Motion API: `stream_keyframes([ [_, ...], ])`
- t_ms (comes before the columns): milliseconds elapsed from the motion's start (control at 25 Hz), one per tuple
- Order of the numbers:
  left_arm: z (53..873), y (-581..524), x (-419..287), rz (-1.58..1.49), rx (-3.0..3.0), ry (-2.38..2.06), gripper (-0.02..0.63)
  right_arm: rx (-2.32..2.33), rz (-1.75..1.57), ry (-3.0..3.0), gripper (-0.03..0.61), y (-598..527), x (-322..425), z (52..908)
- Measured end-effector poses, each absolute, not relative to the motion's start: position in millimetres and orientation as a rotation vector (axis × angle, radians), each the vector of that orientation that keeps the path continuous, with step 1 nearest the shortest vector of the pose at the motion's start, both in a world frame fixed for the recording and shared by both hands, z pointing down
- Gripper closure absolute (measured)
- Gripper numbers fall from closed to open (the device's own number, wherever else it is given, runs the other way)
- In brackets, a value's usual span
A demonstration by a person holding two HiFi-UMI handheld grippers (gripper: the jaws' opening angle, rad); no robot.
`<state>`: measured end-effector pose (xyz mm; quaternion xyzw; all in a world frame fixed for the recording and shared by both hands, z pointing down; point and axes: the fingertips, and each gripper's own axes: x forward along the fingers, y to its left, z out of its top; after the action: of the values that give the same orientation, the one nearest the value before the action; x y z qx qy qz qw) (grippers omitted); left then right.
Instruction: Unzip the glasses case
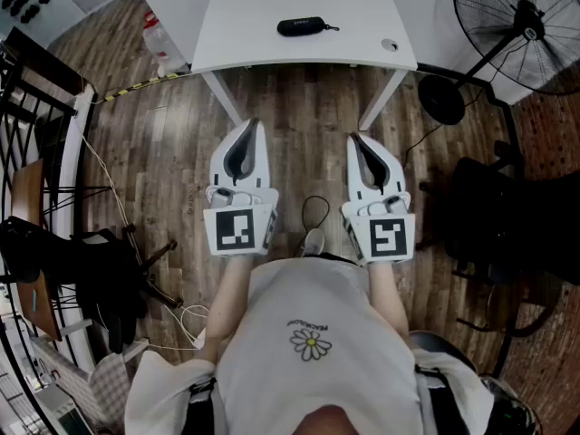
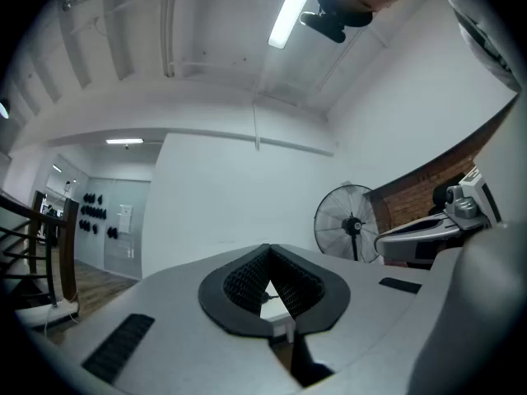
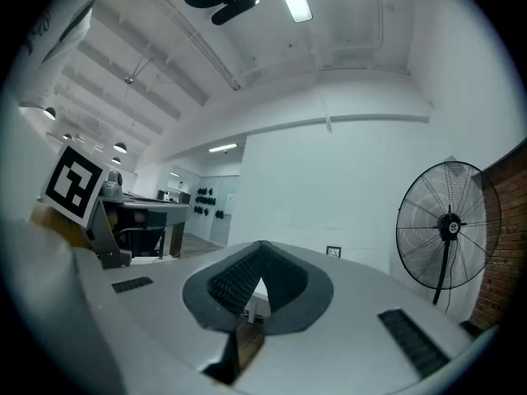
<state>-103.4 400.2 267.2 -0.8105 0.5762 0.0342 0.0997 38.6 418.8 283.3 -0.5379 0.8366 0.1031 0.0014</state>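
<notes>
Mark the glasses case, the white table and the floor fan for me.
glasses case point(image 1: 301, 27), head view, middle of its black shell.
white table point(image 1: 245, 34), head view, bare top left of the case.
floor fan point(image 1: 525, 14), head view, hub of the grille.

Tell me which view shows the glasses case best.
The head view: the black glasses case lies whole and uncovered on the white table. In the left and right gripper views the case cannot be made out.

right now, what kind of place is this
Likely an indoor lab or workshop: a white table bearing a glasses case, a large pedestal fan beside it, wood-plank floor.
</notes>
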Motion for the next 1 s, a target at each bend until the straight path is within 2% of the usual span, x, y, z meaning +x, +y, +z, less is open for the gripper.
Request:
stream_keyframes([
  [600, 271, 398, -109, 0.109, -2.389, 1.729, 0.600, -1.633, 0.189, 2.658, 0.572, 413, 48, 303],
  [1000, 274, 356, -103, 0.168, -2.400, 1.728, 0.600, -1.632, 0.369, 2.652, 0.572, 391, 51, 288],
])
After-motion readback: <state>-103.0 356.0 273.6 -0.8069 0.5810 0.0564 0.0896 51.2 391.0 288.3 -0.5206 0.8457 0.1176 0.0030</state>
